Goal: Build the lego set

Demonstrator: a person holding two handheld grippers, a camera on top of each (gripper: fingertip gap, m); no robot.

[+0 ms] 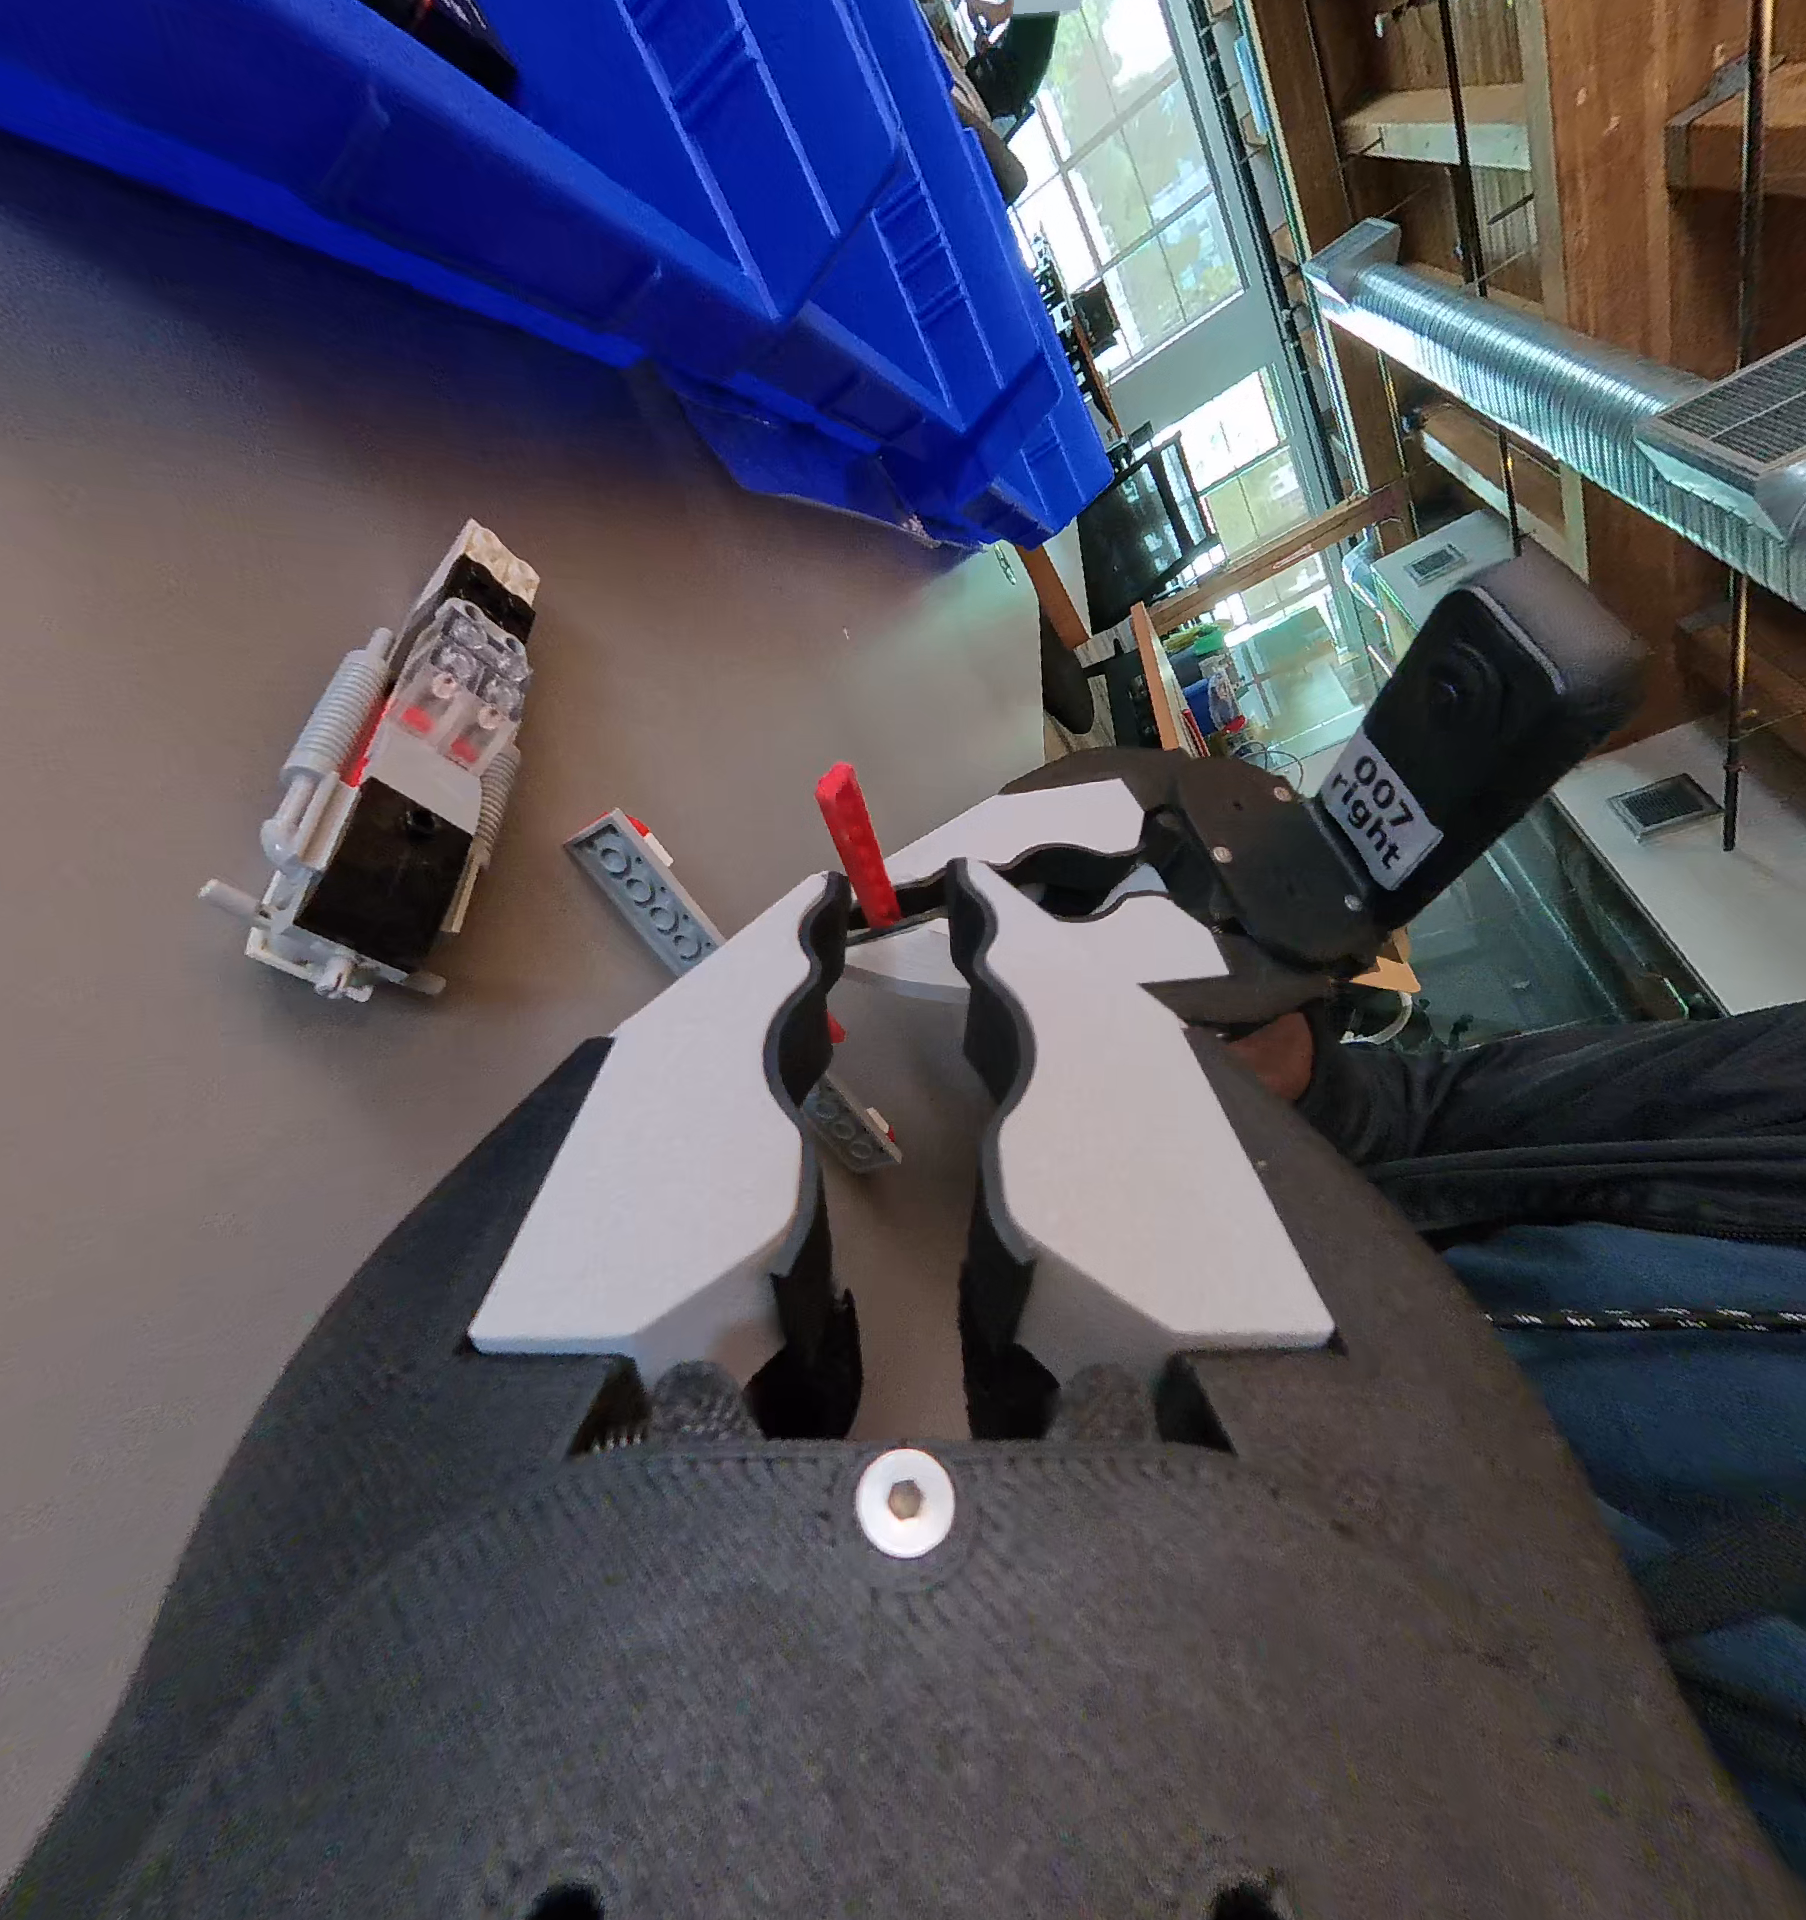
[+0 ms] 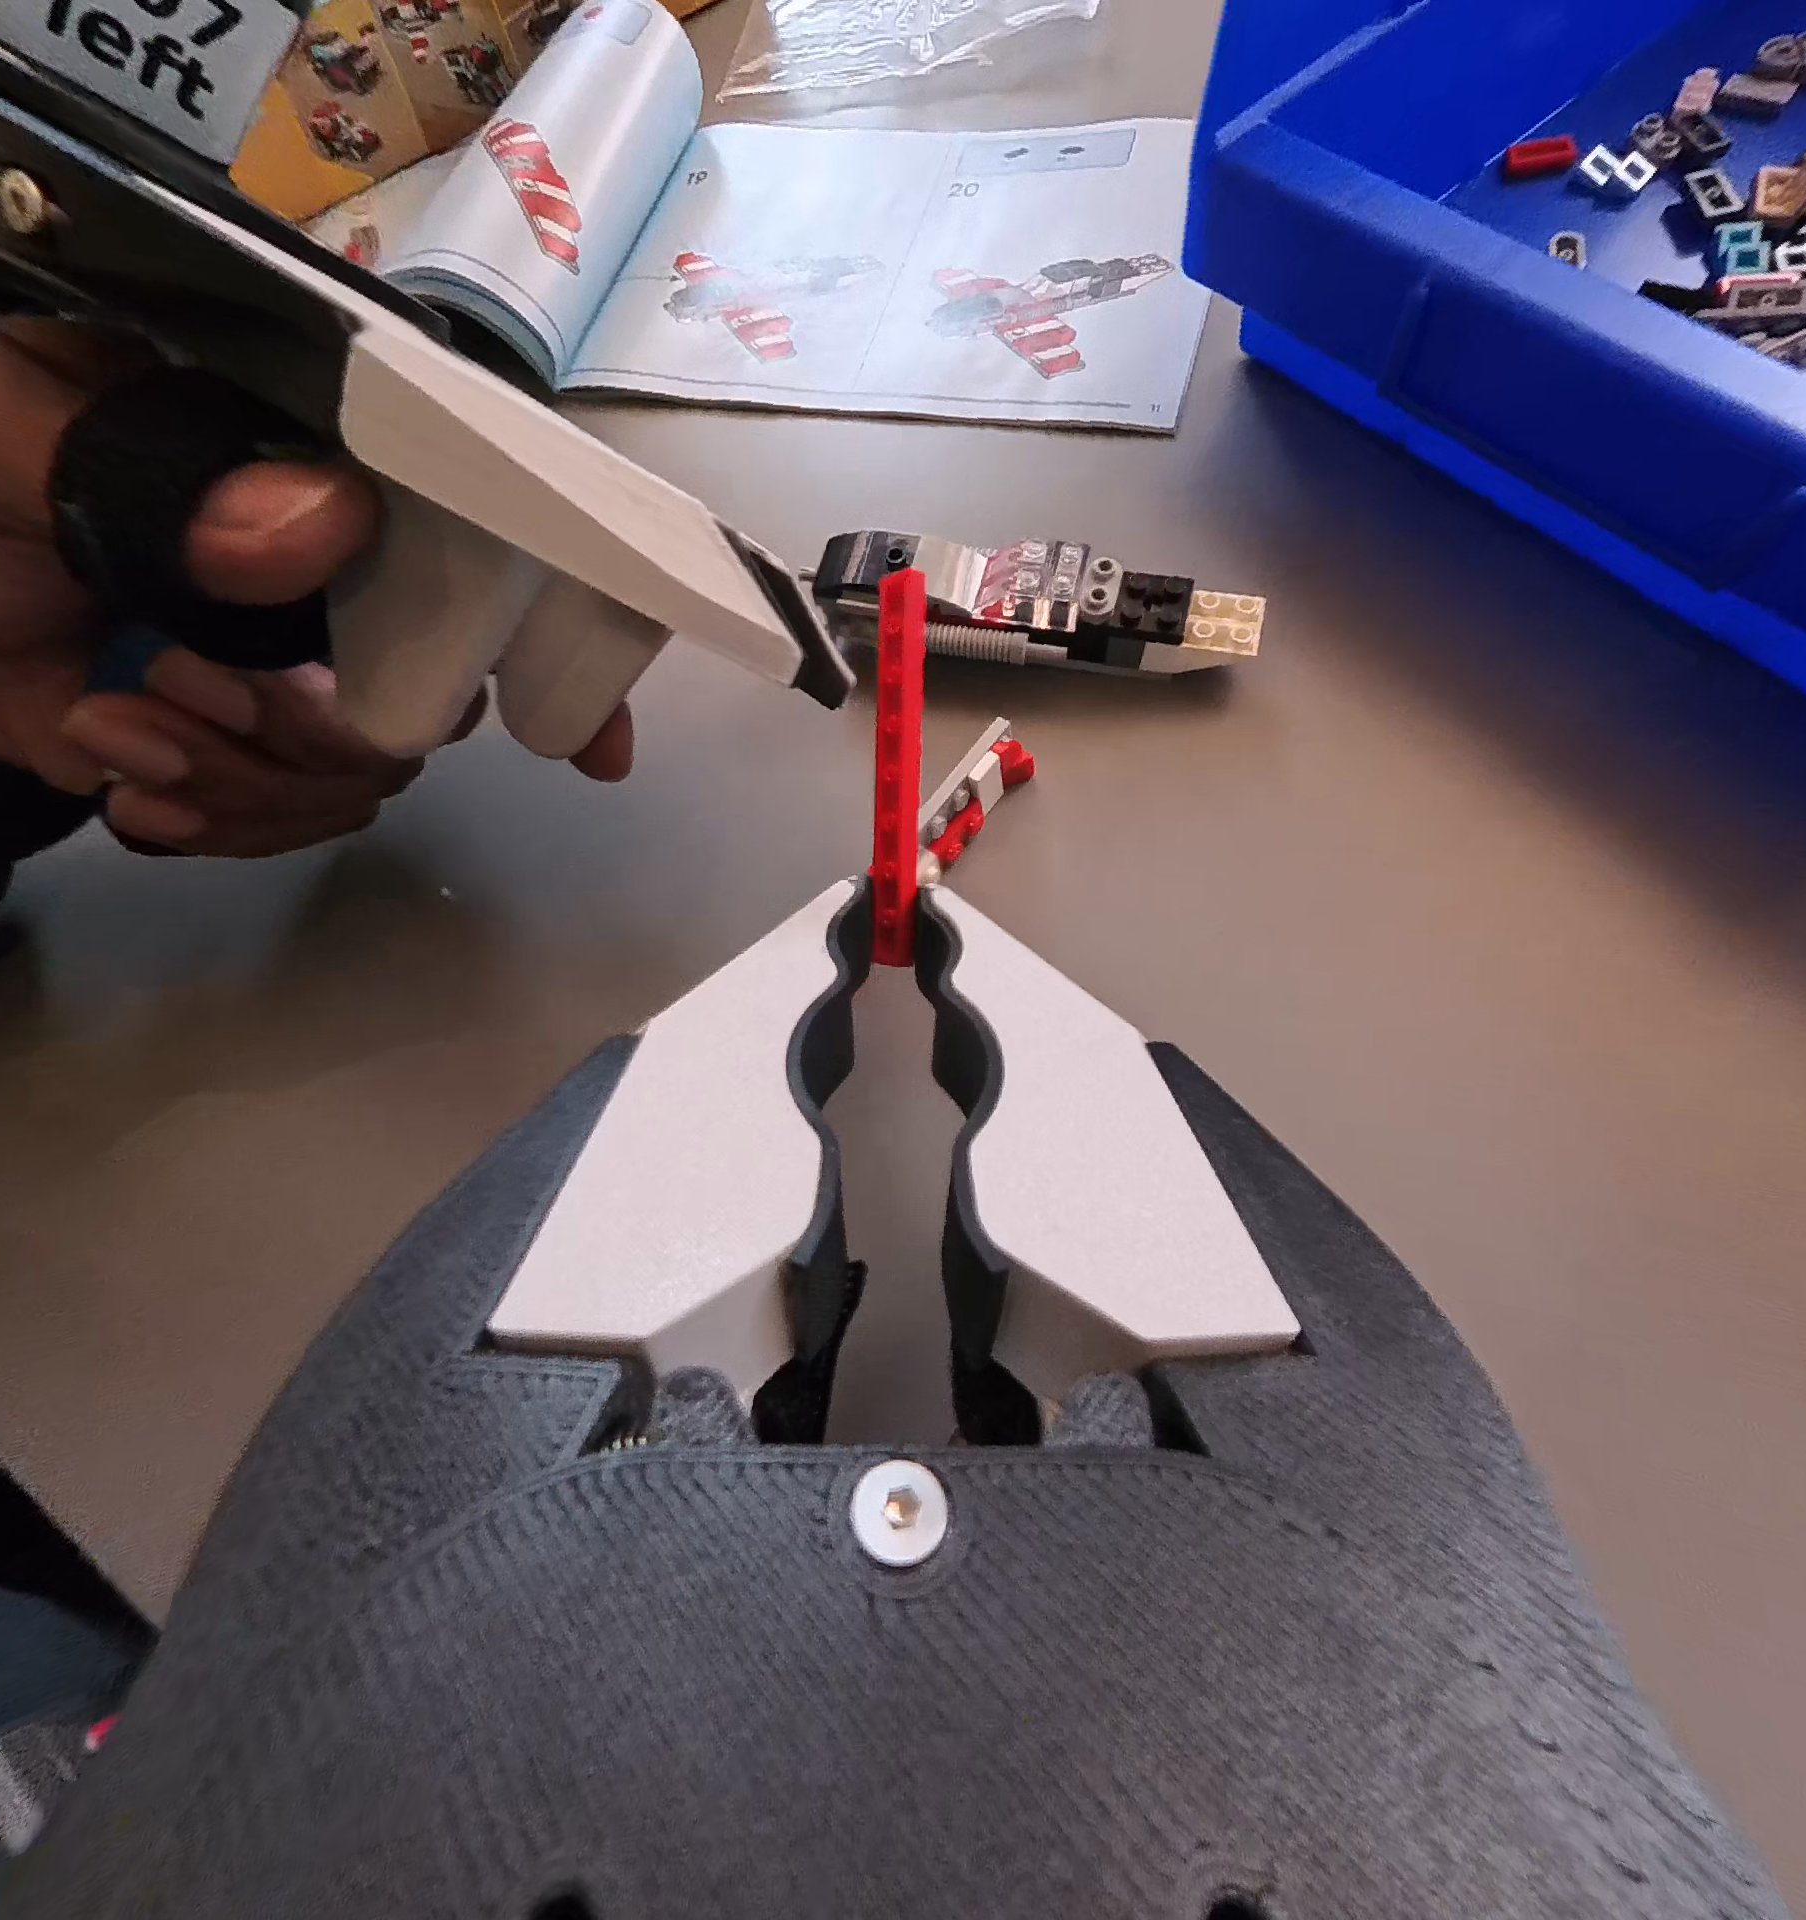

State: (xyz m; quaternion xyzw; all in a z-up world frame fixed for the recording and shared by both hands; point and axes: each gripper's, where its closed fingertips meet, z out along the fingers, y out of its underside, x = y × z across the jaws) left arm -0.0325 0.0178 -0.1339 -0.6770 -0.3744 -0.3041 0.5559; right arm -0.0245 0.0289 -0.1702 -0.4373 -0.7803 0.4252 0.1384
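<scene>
Grey table: right claw pinches red plate.

A long red strip stands upright, pinched at its lower end. Beyond it on the grey counter lie a half-built black, grey and white model and a small grey-and-red piece.

Daylight is pouring in through the windows, which are blowing out white. The desk is lying evenly lit under soft shadows. The wide lens is bending the edges, and the person's hand is smearing with blur.
</scene>
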